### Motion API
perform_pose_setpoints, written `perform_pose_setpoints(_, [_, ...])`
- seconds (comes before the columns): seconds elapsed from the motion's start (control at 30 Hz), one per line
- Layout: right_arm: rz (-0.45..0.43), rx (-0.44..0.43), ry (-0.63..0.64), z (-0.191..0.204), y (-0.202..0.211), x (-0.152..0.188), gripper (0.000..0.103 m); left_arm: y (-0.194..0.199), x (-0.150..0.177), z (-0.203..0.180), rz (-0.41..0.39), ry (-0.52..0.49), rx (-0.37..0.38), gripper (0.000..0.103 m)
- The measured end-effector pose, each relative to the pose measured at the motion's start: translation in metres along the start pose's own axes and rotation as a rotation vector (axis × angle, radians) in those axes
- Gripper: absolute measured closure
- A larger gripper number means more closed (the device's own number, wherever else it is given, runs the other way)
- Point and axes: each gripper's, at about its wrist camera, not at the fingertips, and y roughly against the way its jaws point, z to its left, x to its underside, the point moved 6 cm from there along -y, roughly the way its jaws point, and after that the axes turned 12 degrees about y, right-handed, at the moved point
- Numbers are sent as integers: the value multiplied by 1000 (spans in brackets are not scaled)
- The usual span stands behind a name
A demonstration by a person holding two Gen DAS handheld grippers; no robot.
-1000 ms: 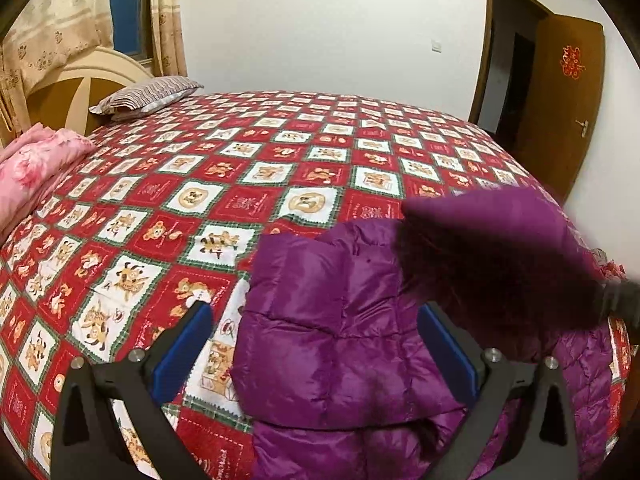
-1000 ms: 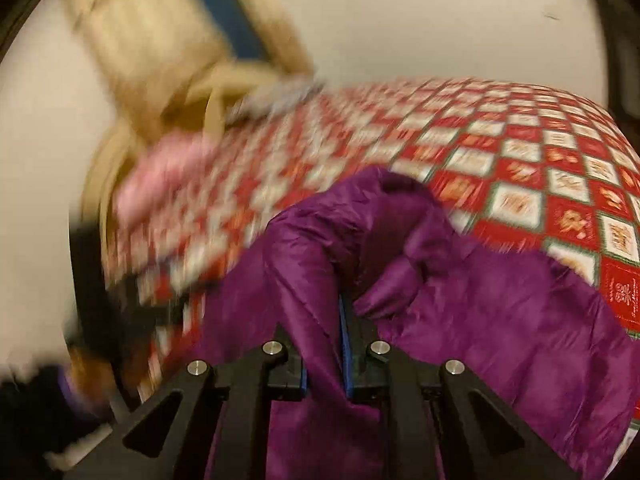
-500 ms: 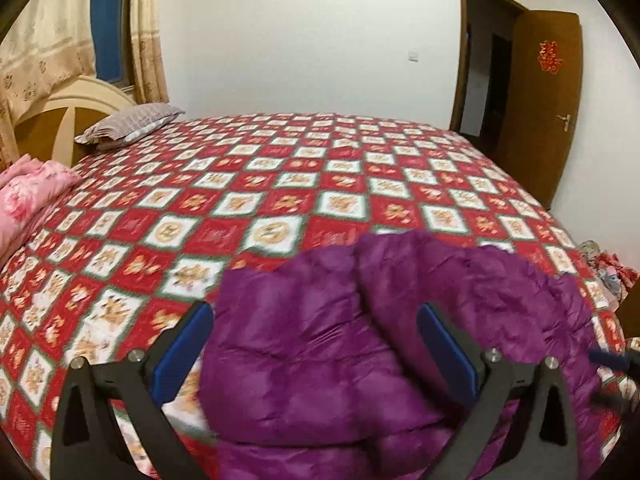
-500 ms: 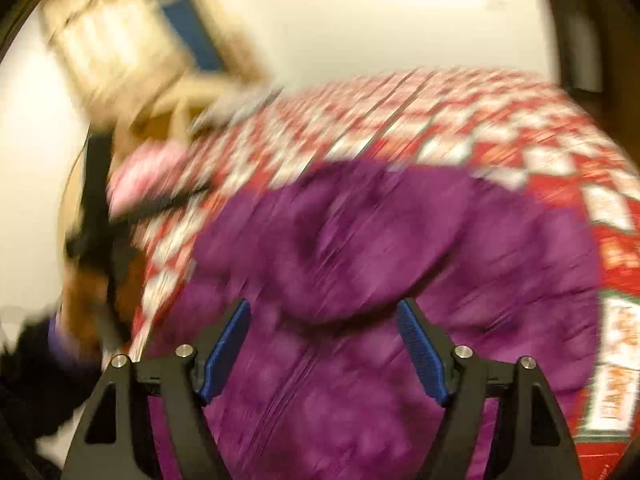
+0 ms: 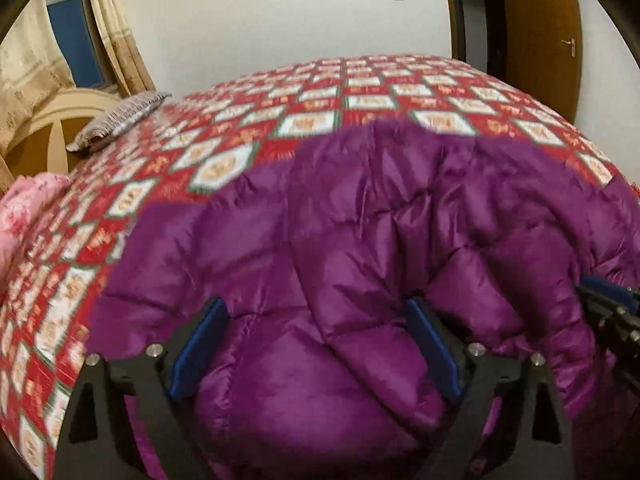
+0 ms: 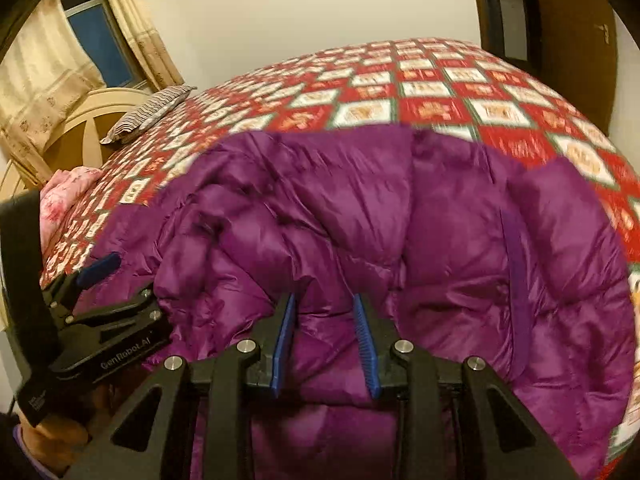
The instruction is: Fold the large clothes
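Observation:
A purple quilted down jacket (image 5: pixel 360 240) lies bunched at the near edge of the bed, with a sleeve folded over its body; it fills the right wrist view (image 6: pixel 400 220) too. My left gripper (image 5: pixel 316 344) is open, its blue pads on either side of a jacket fold. My right gripper (image 6: pixel 324 332) has its jaws partly closed around a puffy jacket fold near the hem; I cannot tell whether the pads pinch it. The left gripper also shows at the left of the right wrist view (image 6: pixel 100 280).
The bed carries a red and white patterned quilt (image 5: pixel 320 96). A striped pillow (image 5: pixel 120 120) and wooden headboard (image 5: pixel 48 136) are at the far left, with pink bedding (image 5: pixel 24 208) nearby. A brown door (image 5: pixel 540 40) stands at the far right.
The right gripper let go of the sleeve, opened wide, then narrowed around a fold near the hem. The sleeve now lies across the jacket body. The left gripper moved in over the jacket.

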Motion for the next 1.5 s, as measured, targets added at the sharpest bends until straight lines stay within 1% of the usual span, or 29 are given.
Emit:
perform_pose_setpoints(0.13, [-29,0,-5,-3,-8,4,72,-7,0,0,26,23,11,7])
perform_pose_setpoints(0.27, [-33,38,21,2,-11,3,72,-11,1,-3,31,23,6,6])
perform_pose_setpoints(0.33, [-30,60,32,4,-11,1,72,-14,0,-3,37,30,-2,2])
perform_pose_setpoints(0.43, [-18,87,52,7,-13,-2,71,-14,0,-1,45,43,-3,0])
perform_pose_setpoints(0.5, [-11,63,22,6,-5,-1,70,-9,0,2,58,52,21,0])
perform_pose_setpoints(0.57, [-30,10,-45,4,11,1,69,7,2,11,54,55,64,0])
perform_pose_setpoints(0.6, [-63,-39,-87,5,28,5,66,16,3,14,42,55,78,0])
perform_pose_setpoints(0.67, [-96,-77,-117,10,55,13,59,36,6,21,11,34,88,0])
perform_pose_setpoints(0.7, [-116,-92,-128,13,71,18,58,47,8,23,-4,12,88,0])
perform_pose_setpoints(0.83, [-171,-143,-141,25,129,38,57,88,17,33,-51,-51,89,0])
perform_pose_setpoints(0.97, [-227,-221,-162,37,195,68,57,118,27,41,-67,-65,104,0])
perform_pose_setpoints(1.0, [-237,-231,-166,39,206,72,57,125,30,44,-69,-68,112,0])
perform_pose_setpoints(1.1, [-296,-262,-185,46,259,97,57,144,42,54,-71,-83,152,0])
perform_pose_setpoints(1.13, [-303,-256,-182,47,271,104,57,150,48,58,-71,-90,166,0])
perform_pose_setpoints(1.17, [-312,-230,-169,50,289,116,57,159,57,66,-69,-91,183,0])
perform_pose_setpoints(1.2, [-315,-210,-163,51,298,121,57,164,63,72,-65,-87,195,0])
perform_pose_setpoints(1.27, [-319,-126,-150,52,322,146,57,175,78,88,-59,-72,225,0])
perform_pose_setpoints(1.3, [-311,-83,-152,51,331,160,57,181,87,99,-58,-61,227,0])
perform_pose_setpoints(1.33, [-302,-61,-155,49,334,169,56,185,94,106,-59,-52,224,0])
perform_pose_setpoints(1.37, [-282,-32,-166,47,337,184,52,189,104,120,-60,-34,219,0])
perform_pose_setpoints(1.4, [-259,-12,-186,45,337,200,51,192,112,128,-58,-21,216,0])
perform_pose_setpoints(1.5, [-181,1,-259,36,326,239,51,195,138,151,-20,32,210,0])
